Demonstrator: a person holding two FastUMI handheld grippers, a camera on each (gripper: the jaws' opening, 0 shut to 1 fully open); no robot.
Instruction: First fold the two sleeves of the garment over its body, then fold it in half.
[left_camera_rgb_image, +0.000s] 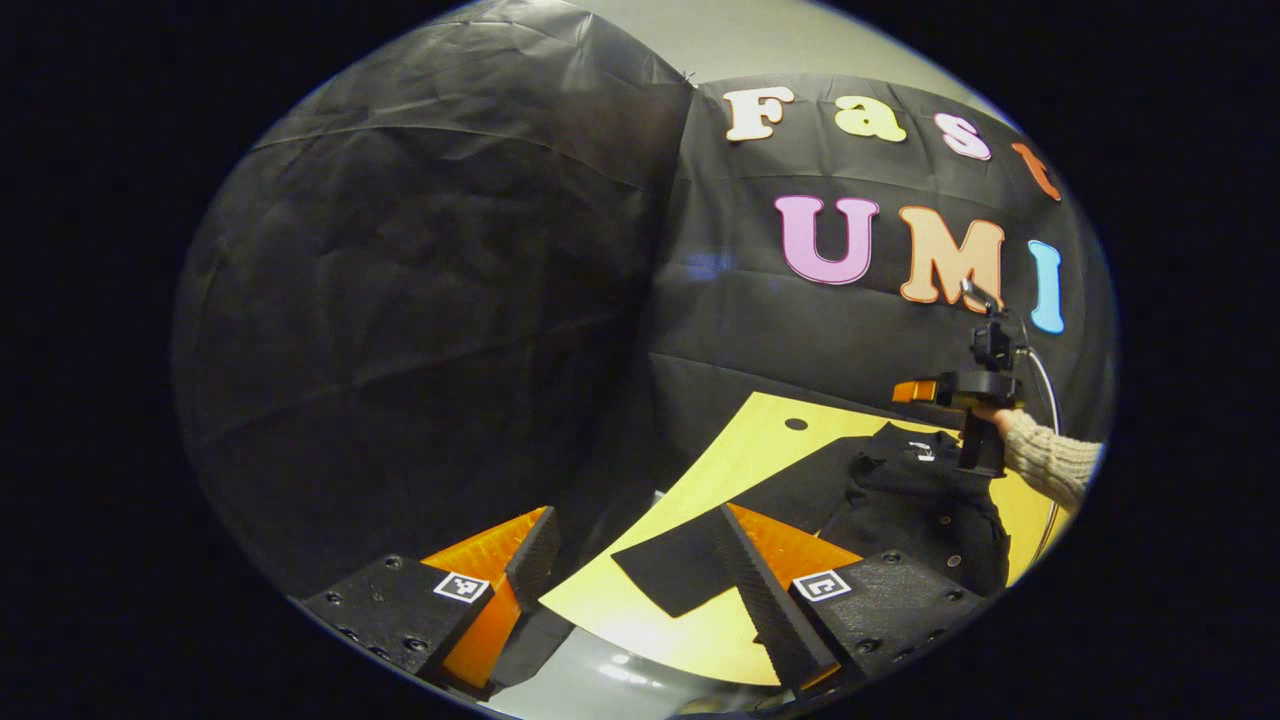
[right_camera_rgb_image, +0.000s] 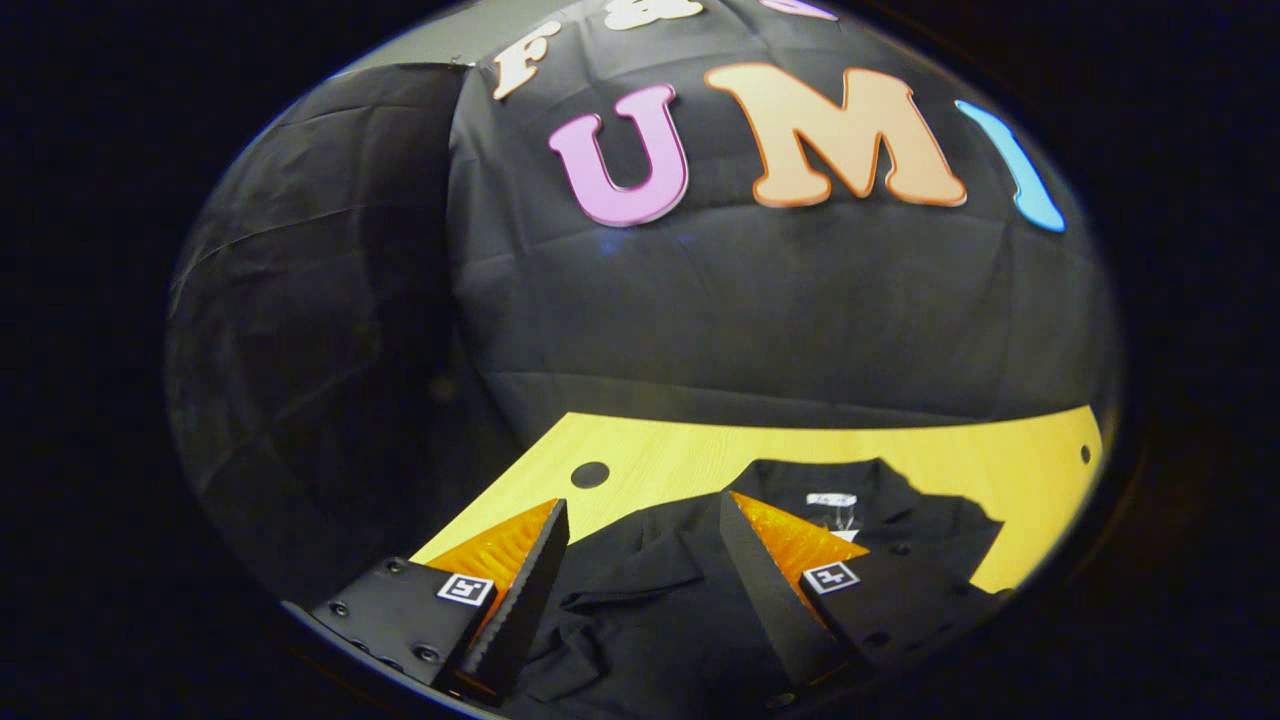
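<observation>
Fingers of my left gripper are spread apart, grasping nothing, above the near left edge of the yellow wooden table. My right gripper is also released, hovering over the black button-front garment, which lies flat on the table with one sleeve stretched out leftward.

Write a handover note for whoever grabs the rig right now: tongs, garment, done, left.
Left tongs: open, holding nothing, above the near edge of the yellow wooden table, by the outstretched sleeve.
Right tongs: open, holding nothing, above the black buttoned garment, near its collar.
Garment lies on the table, collar toward the wall. That one sleeve is still spread flat; the other sleeve's state is unclear.
Done: nothing evident.
Left: fold both sleeves over the body, then fold in half.
</observation>
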